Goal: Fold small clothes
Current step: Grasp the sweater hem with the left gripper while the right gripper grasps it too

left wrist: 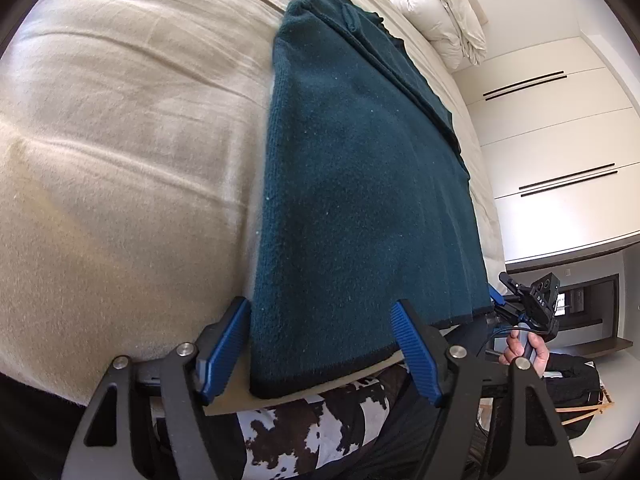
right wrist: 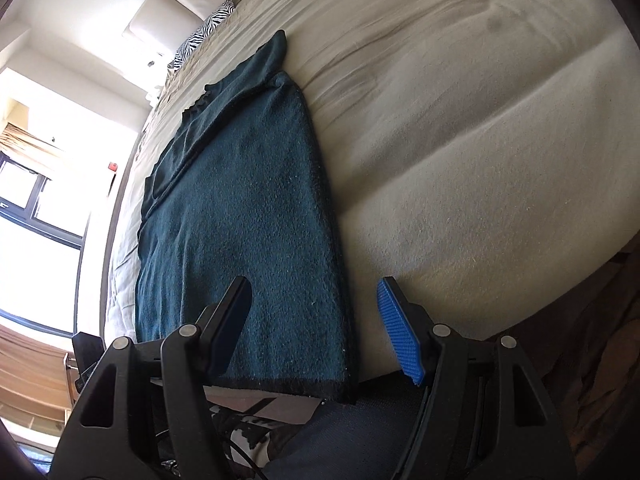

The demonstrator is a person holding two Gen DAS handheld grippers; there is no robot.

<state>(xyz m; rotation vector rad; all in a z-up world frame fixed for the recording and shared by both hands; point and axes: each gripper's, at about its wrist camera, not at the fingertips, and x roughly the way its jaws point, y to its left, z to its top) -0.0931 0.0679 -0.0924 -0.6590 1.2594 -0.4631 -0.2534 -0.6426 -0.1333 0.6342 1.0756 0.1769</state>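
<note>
A dark teal knit garment [left wrist: 352,168] with a black hem lies flat along the bed, its sides folded in to a long strip. In the left wrist view my left gripper [left wrist: 320,344] is open, its blue pads either side of the hem's near left corner. In the right wrist view the garment [right wrist: 248,216] shows again, and my right gripper [right wrist: 316,328] is open around the hem's near right corner. The right gripper also shows in the left wrist view [left wrist: 532,304], held in a hand. Neither gripper holds the cloth.
The beige bed [left wrist: 120,160] spreads wide on the left of the garment, and it also shows in the right wrist view [right wrist: 480,140]. A rolled white duvet [left wrist: 440,20] lies at the head. White wardrobe doors [left wrist: 560,140] stand beyond the bed. A zebra pillow [right wrist: 204,32] lies by the headboard.
</note>
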